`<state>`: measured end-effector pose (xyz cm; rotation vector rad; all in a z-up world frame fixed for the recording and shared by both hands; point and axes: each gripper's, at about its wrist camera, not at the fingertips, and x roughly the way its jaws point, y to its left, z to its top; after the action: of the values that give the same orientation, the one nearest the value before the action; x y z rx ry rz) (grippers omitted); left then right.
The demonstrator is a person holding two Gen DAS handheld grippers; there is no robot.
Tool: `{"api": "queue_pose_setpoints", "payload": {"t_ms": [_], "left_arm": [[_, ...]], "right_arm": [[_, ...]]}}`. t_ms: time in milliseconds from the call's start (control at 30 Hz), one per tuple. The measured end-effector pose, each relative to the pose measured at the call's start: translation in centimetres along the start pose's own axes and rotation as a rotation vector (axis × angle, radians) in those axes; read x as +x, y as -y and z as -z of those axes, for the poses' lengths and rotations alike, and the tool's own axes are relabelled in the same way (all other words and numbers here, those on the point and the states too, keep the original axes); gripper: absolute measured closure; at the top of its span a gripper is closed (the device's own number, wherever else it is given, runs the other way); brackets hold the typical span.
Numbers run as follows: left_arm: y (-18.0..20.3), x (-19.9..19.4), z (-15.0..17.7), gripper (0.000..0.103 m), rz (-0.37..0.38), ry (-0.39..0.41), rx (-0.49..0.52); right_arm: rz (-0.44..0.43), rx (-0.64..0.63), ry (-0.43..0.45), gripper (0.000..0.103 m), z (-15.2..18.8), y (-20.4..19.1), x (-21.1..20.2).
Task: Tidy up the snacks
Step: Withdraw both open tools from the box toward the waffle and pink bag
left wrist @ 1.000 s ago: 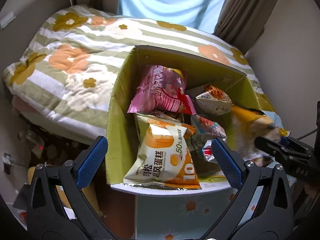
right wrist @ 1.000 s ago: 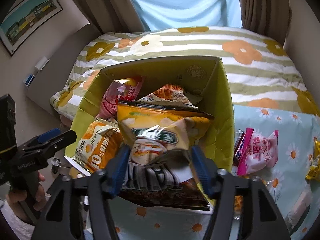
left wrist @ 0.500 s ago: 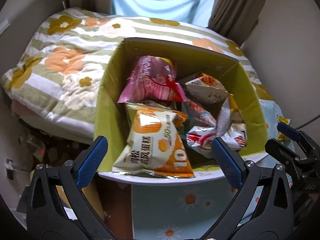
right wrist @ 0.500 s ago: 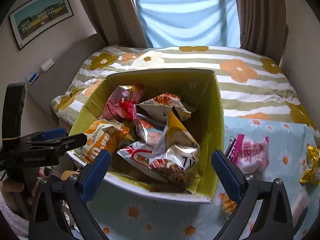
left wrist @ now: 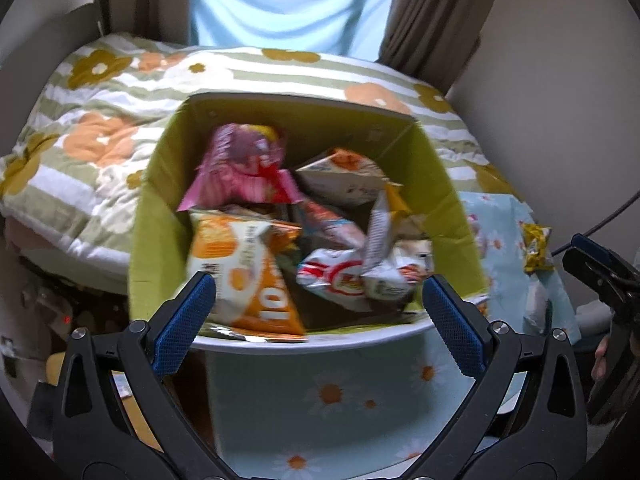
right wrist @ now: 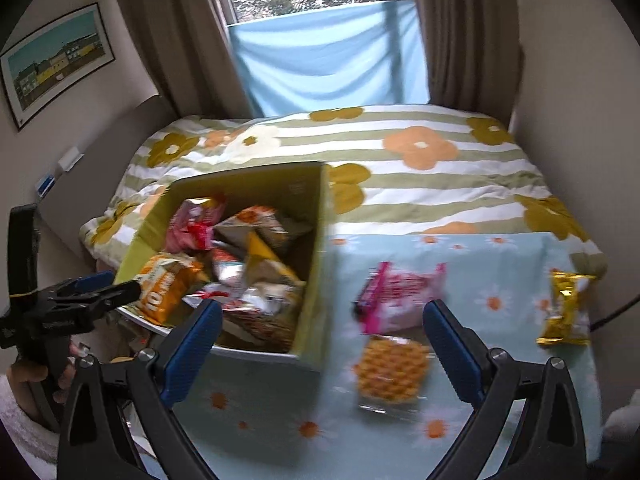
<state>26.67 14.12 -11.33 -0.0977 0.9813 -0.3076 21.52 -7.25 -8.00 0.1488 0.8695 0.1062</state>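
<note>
A green cardboard box [left wrist: 160, 216] [right wrist: 316, 240] holds several snack packets, among them an orange-white cake packet [left wrist: 244, 276] [right wrist: 164, 288], a pink packet [left wrist: 240, 168] and a red-white packet [left wrist: 344, 280]. My left gripper [left wrist: 318, 316] is open and empty, just in front of the box. My right gripper [right wrist: 322, 336] is open and empty, pulled back over the table. On the daisy tablecloth [right wrist: 500, 276] right of the box lie a pink packet [right wrist: 396, 296], a waffle packet [right wrist: 390, 372] and a gold packet [right wrist: 566, 308] [left wrist: 536, 246].
A bed with a flowered striped quilt [right wrist: 420, 160] [left wrist: 100, 140] stands right behind the table. Curtains and a blue cloth [right wrist: 328, 60] hang at the window. The box sits at the table's left edge, with the floor below [left wrist: 48, 308].
My right gripper let go of the yellow-white packet into the box, opened wide and pulled back to the right. The left gripper stayed open and shifted slightly right.
</note>
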Motion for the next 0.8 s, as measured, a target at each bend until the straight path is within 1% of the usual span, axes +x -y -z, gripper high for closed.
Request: {"api": "queue_pose_setpoints", "payload": {"t_ms": [100, 200, 333, 533, 667, 800], "left_arm": [[2.4, 0.1, 0.3, 0.001, 0.010, 0.004, 0.016], [5.6, 0.5, 0.7, 0.001, 0.009, 0.003, 0.023], [9.3, 1.0, 1.8, 0.001, 0.013, -0.008, 0.022], [15.0, 2.6, 3.6, 0.001, -0.013, -0.029, 0.035], [18.0, 4.2, 4.9, 0.001, -0.035, -0.047, 0.003], [20.7, 6.4, 6.4, 0.001, -0.054, -0.073, -0.030]], "right_arm": [[0.019, -0.015, -0.014, 0.003, 0.2, 2.4, -0.6], [0.002, -0.020, -0.033, 0.003, 0.5, 4.7, -0.7], [-0.039, -0.059, -0.061, 0.003, 0.8, 7.5, -0.7], [-0.108, -0.150, -0.097, 0.003, 0.8, 11.1, 0.3], [-0.147, -0.221, -0.117, 0.003, 0.5, 13.1, 1.4], [-0.211, -0.319, -0.151, 0.003, -0.4, 14.8, 3.1]]}}
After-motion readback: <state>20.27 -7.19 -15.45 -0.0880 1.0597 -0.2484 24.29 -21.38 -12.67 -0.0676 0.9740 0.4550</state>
